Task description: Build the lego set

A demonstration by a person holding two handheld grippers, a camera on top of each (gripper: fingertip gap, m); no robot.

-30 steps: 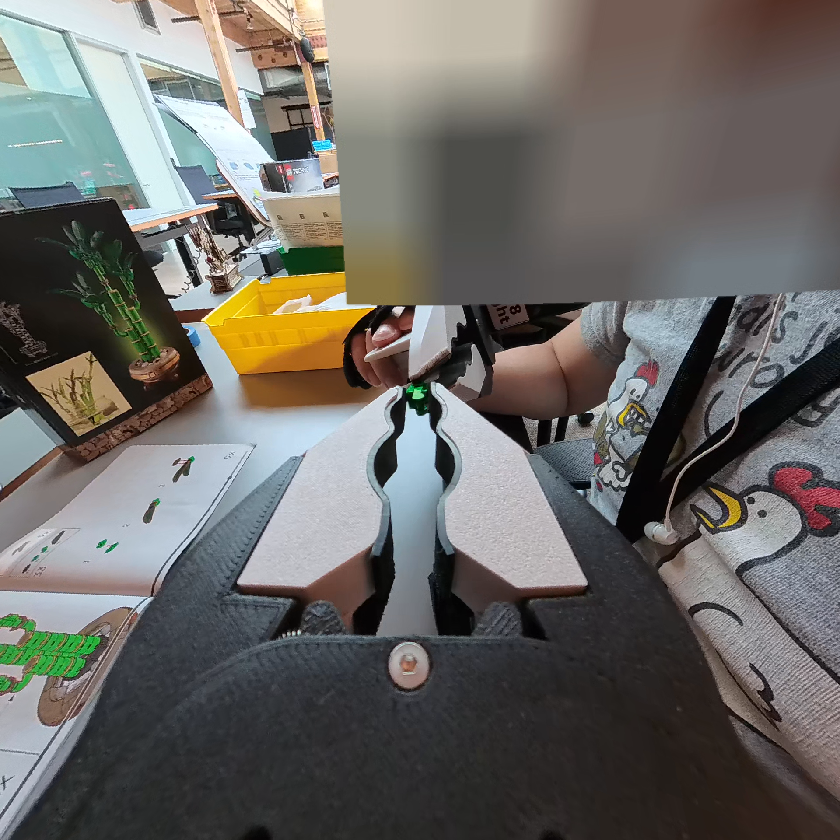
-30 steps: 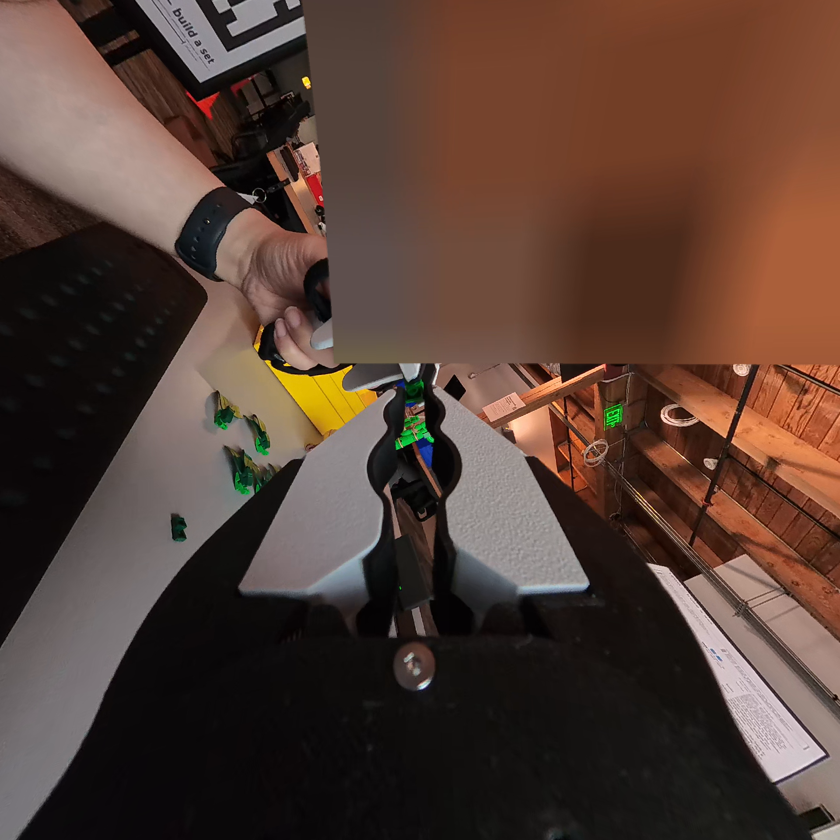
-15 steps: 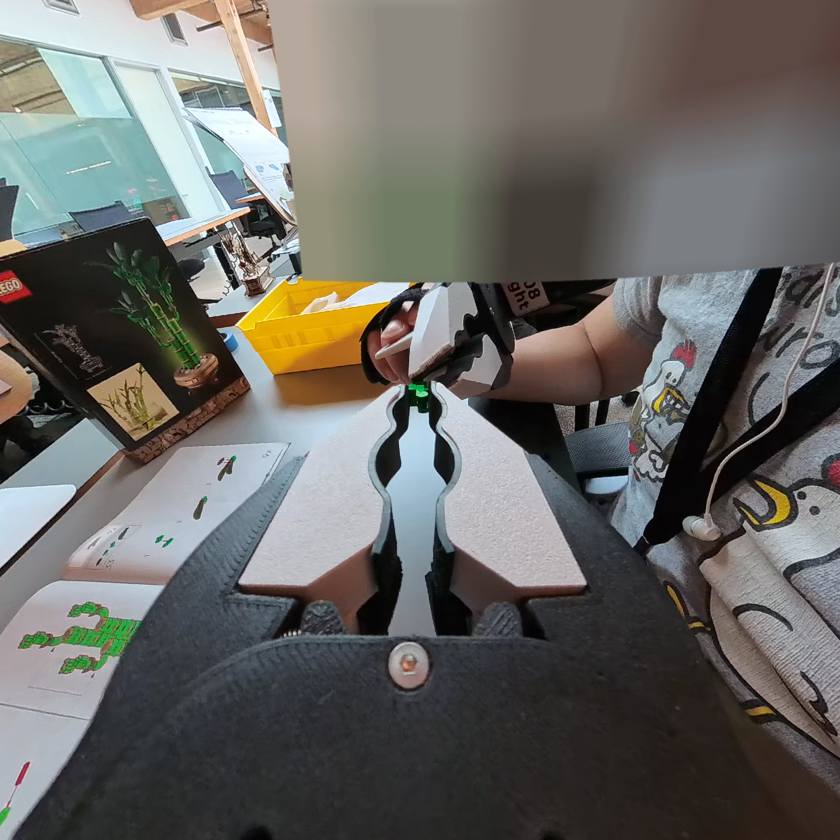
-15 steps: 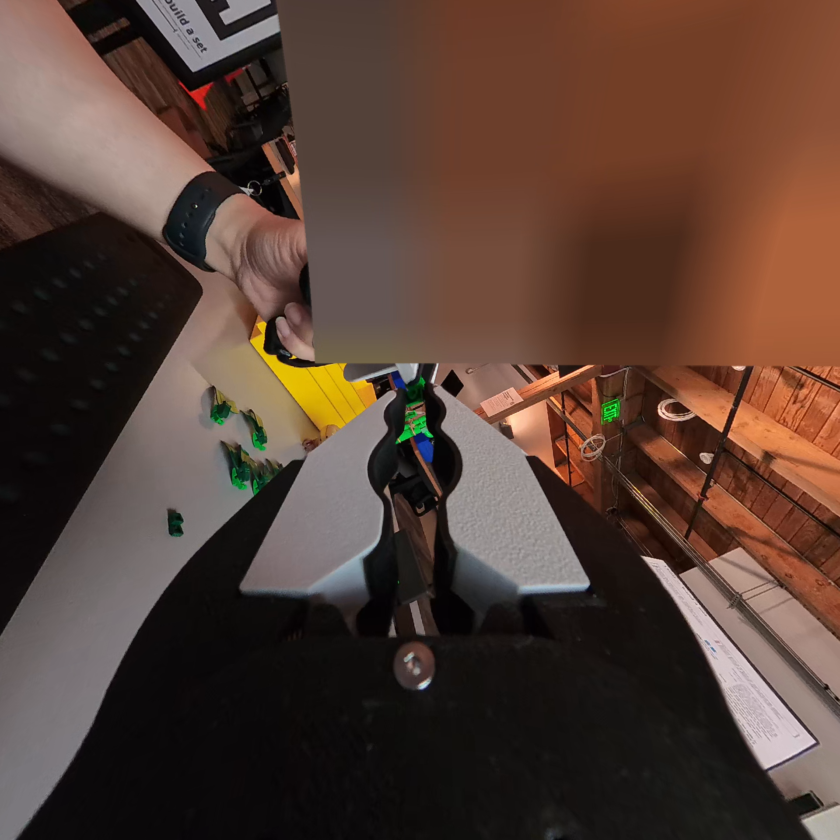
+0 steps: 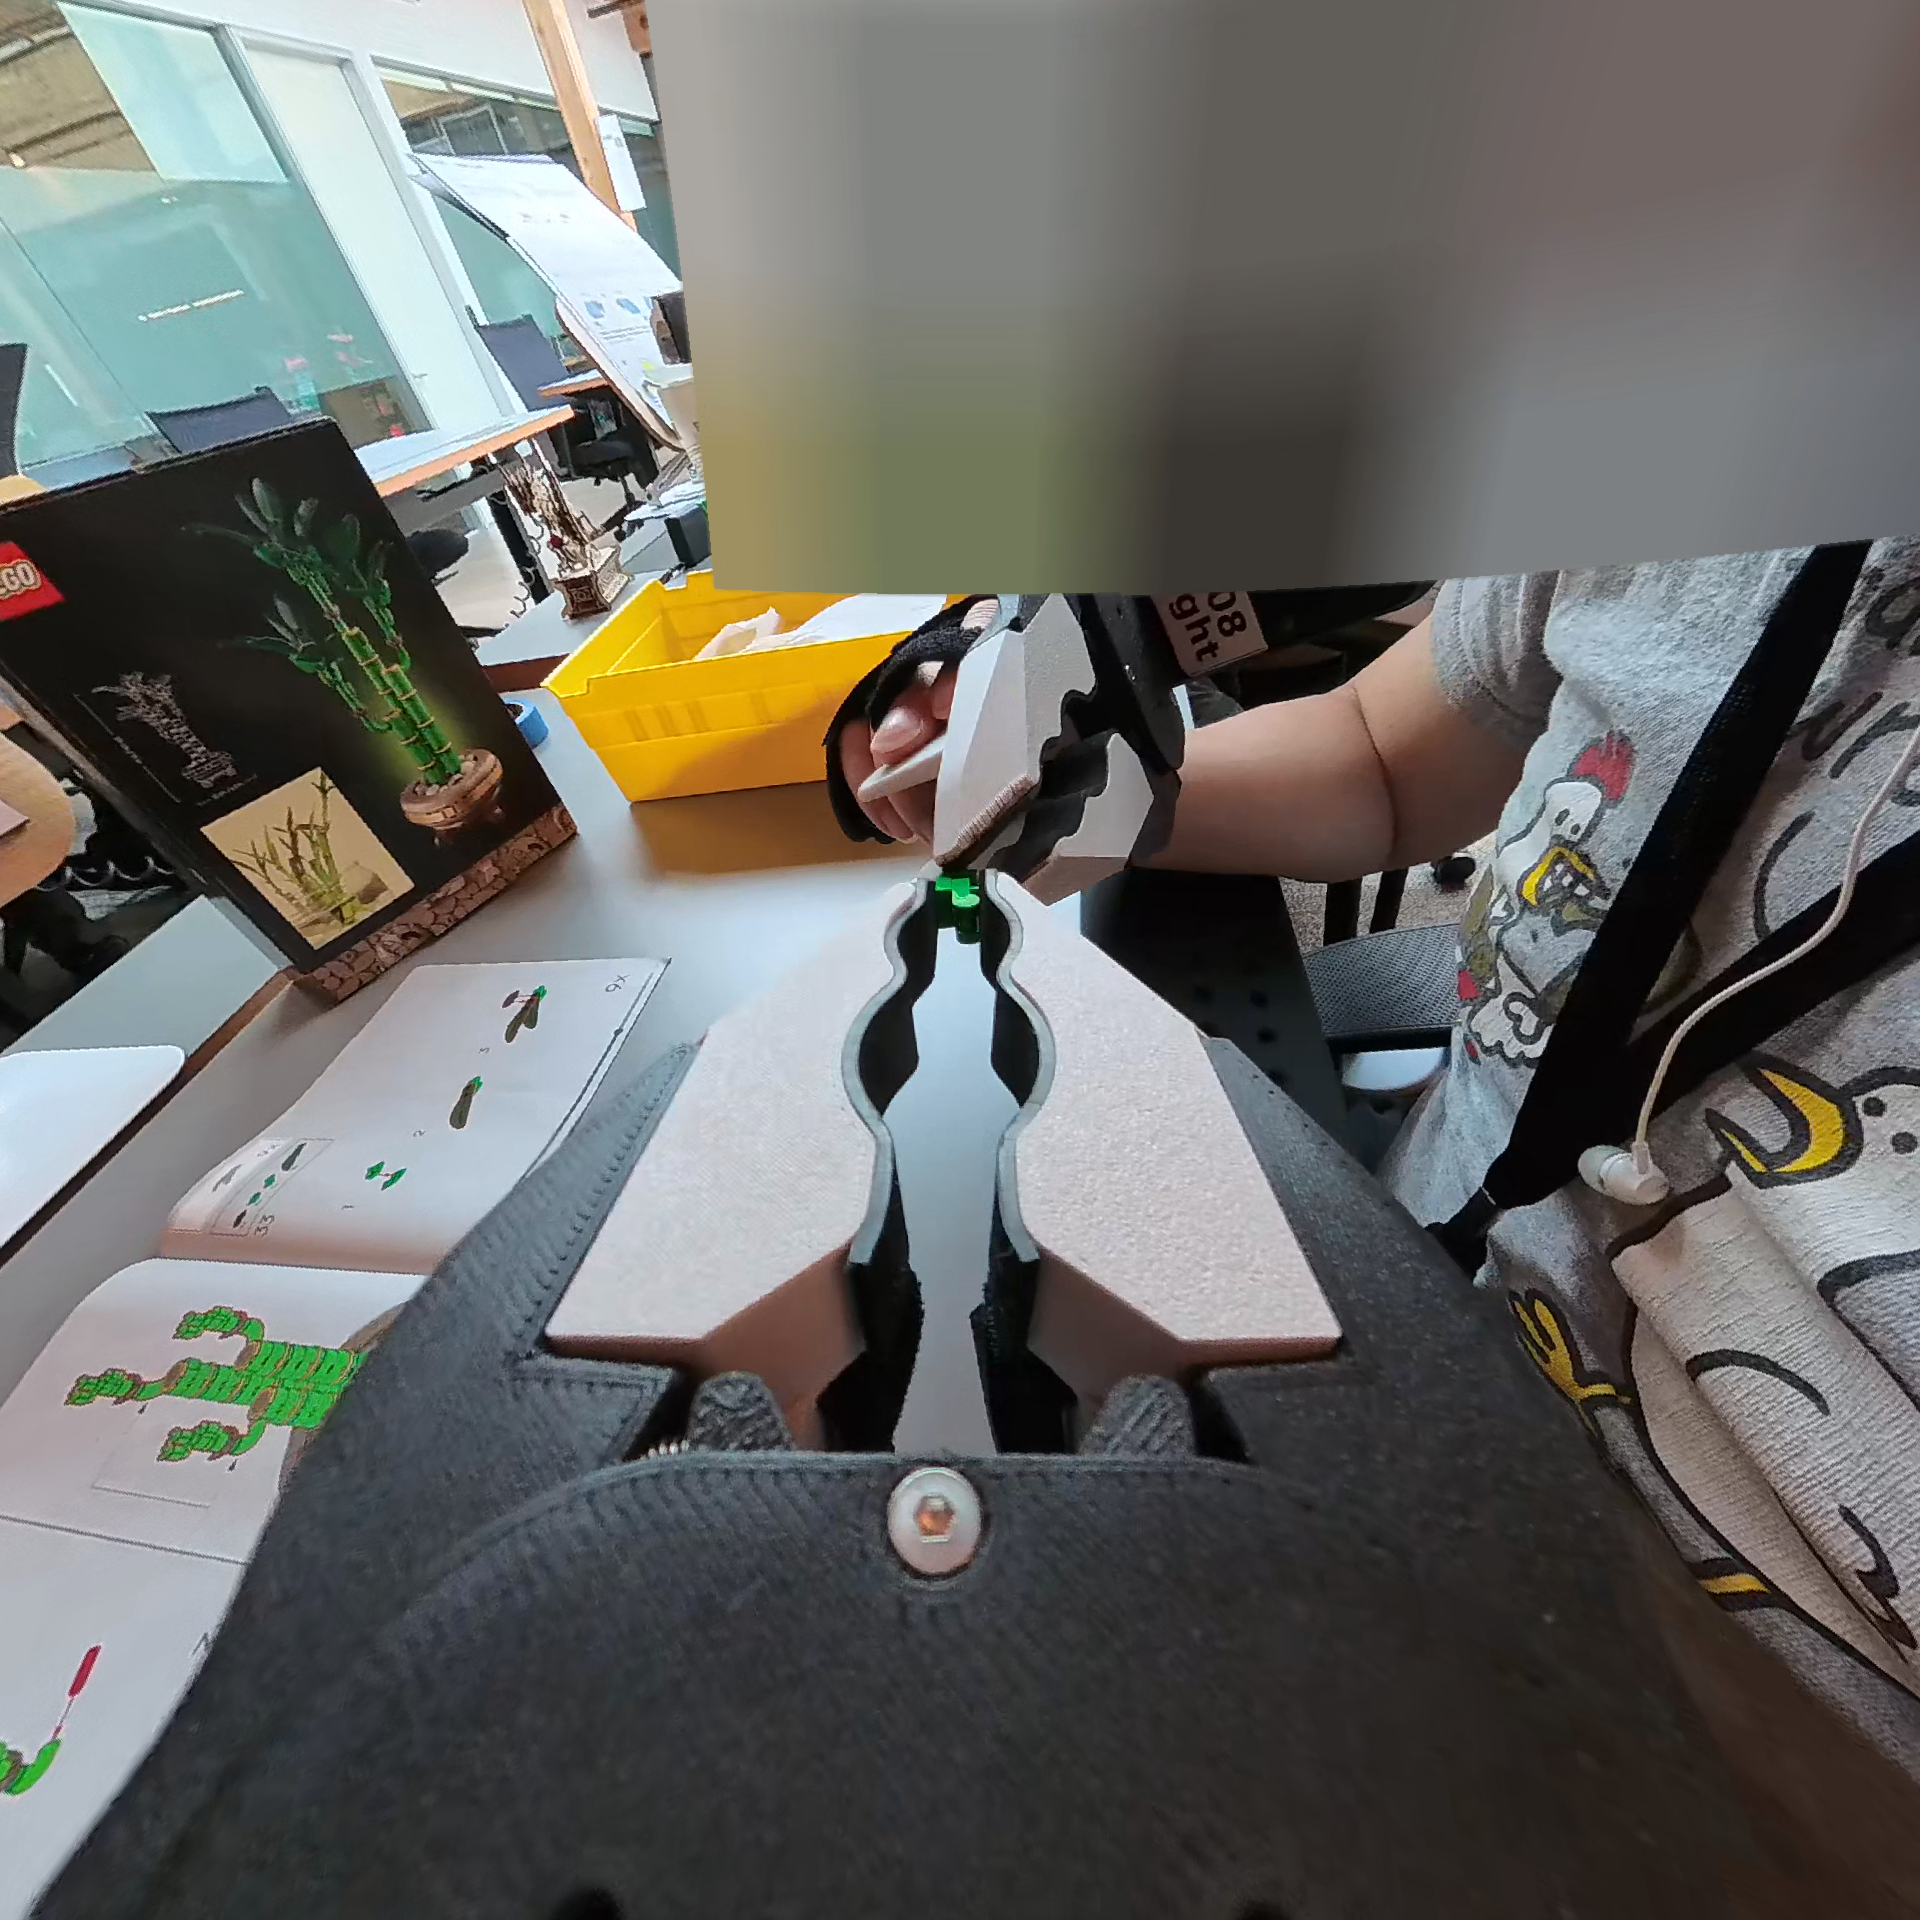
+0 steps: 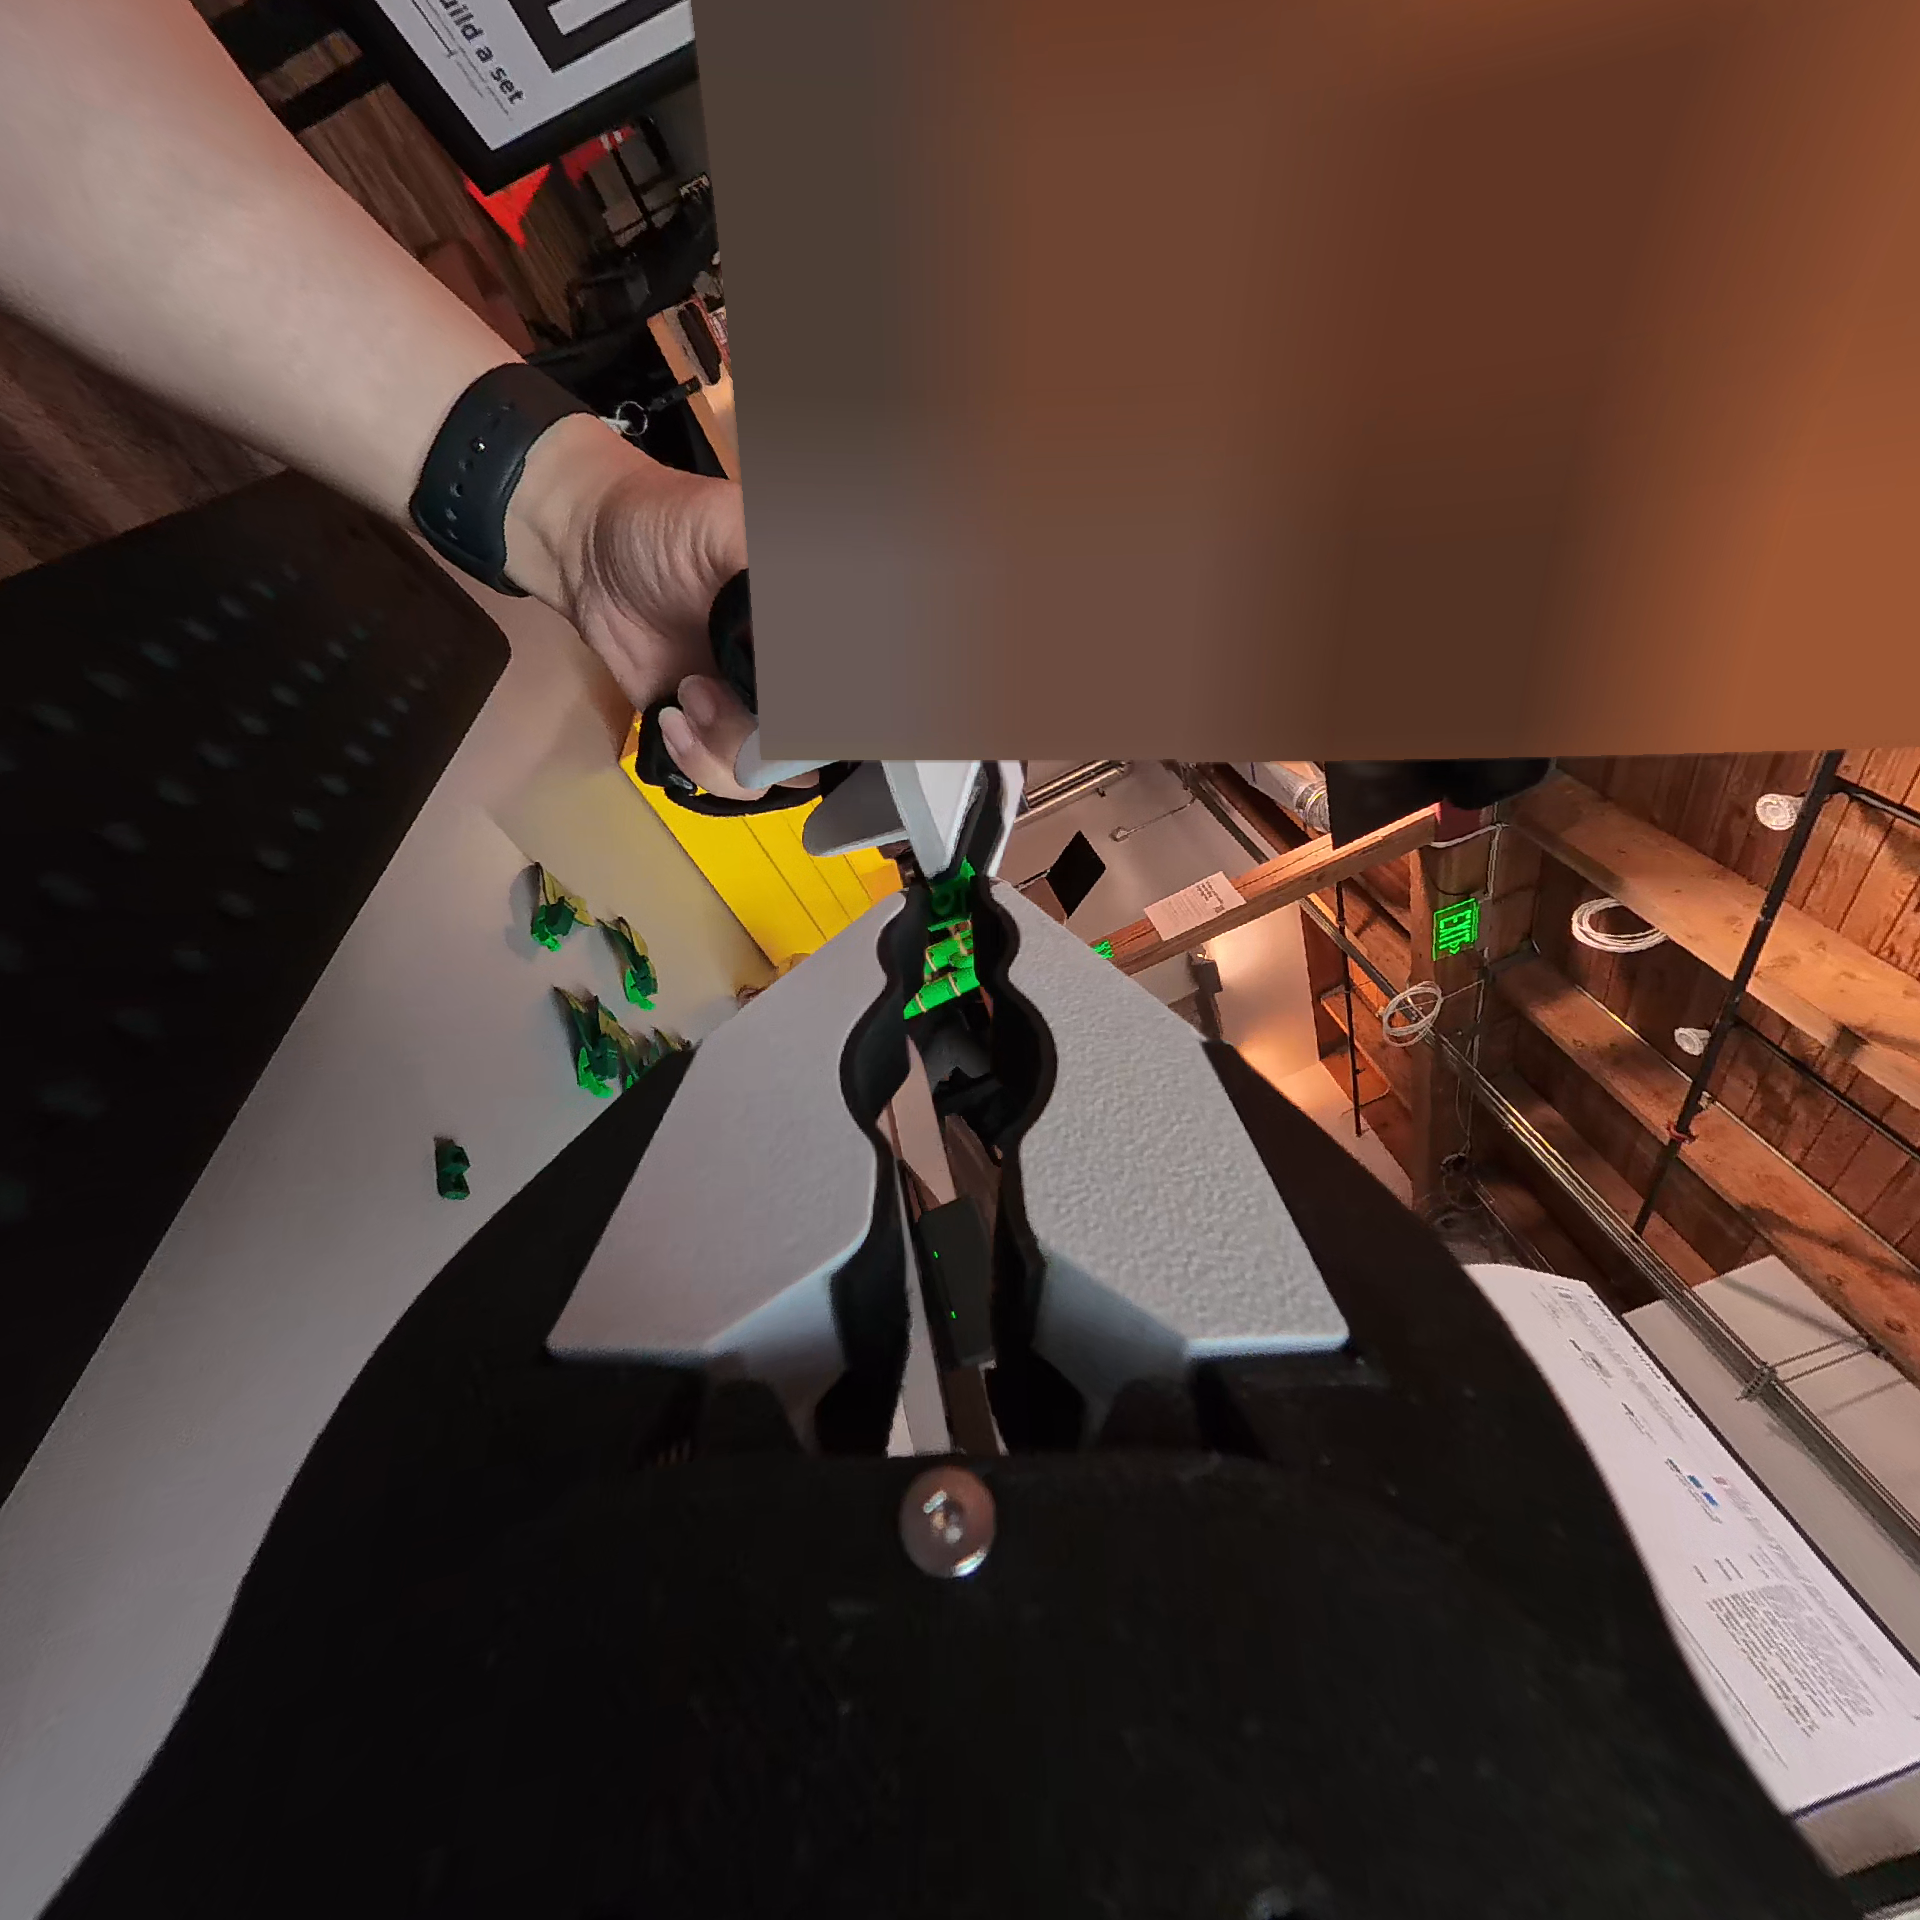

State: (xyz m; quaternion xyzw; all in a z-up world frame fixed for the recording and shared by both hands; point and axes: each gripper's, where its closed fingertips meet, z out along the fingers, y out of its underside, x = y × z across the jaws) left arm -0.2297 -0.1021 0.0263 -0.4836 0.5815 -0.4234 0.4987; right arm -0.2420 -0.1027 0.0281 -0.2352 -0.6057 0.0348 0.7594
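My left gripper [image 5: 954, 902] has pinkish fingers and is shut on a small green lego piece [image 5: 956, 906], held in the air above the grey table [image 5: 727, 894]. My right gripper [image 6: 948, 891] has white fingers and is shut on a green lego piece [image 6: 948, 900]. The two grippers meet tip to tip. The right gripper also shows in the left wrist view [image 5: 971, 854], coming down onto the piece from above. The left gripper's white tips show in the right wrist view [image 6: 925, 821]. How the pieces sit together is hidden between the tips.
The set's black box [image 5: 260, 675] stands at the left, with an open instruction booklet [image 5: 416, 1091] in front of it. A yellow bin [image 5: 727, 717] sits behind. Several green leaf pieces [image 6: 592, 987] and one small green piece [image 6: 452, 1169] lie on the table. A person's torso is close on the right. The tips of both grippers are at nearly the same place.
Both grippers stay tip to tip on the green piece. The left view has swung left and tilted down. The right gripper has tipped more steeply over the piece.
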